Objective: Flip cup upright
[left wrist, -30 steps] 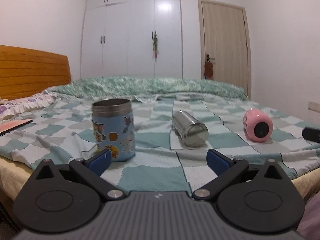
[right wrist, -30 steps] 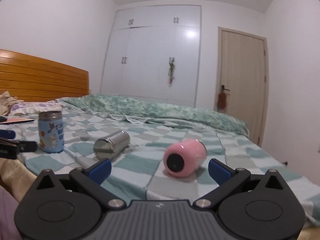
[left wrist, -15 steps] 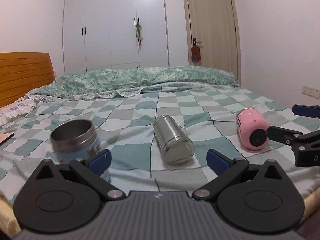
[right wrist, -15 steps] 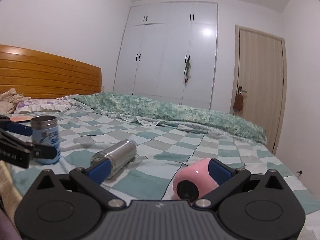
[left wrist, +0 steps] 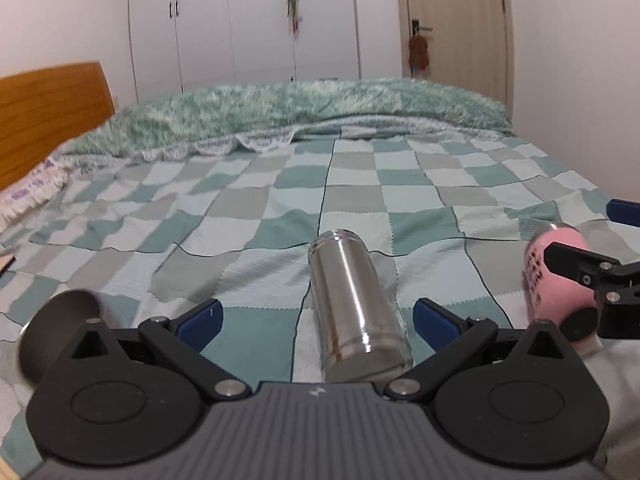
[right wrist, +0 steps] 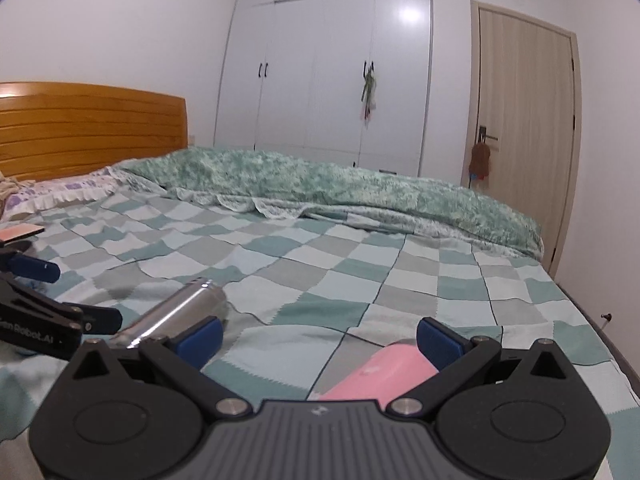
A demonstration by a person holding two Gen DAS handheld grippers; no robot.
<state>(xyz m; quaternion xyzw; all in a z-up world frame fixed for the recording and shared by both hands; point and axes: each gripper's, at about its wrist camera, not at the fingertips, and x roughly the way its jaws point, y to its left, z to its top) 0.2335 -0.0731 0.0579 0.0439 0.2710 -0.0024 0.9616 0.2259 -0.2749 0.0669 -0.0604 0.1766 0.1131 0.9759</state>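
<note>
A steel cup (left wrist: 354, 300) lies on its side on the checked bedspread, between the open fingers of my left gripper (left wrist: 316, 318); it also shows in the right wrist view (right wrist: 176, 312). A pink cup (left wrist: 554, 276) lies on its side to the right. In the right wrist view the pink cup (right wrist: 380, 376) lies between the open fingers of my right gripper (right wrist: 320, 334), close to the right finger. Neither gripper holds anything. The blue sticker cup's dark rim (left wrist: 60, 320) stands blurred at the far left, partly hidden by my left gripper.
The checked bedspread (left wrist: 360, 184) covers the bed, with a folded green quilt (right wrist: 320, 184) at the back. A wooden headboard (right wrist: 80, 128) and pillow (right wrist: 60, 196) are at the left. A pink flat object (right wrist: 18, 234) lies near the pillow.
Both grippers have moved forward and down: the left now straddles the steel cup, the right now straddles the pink cup. The blue cup has slid to the left edge of view.
</note>
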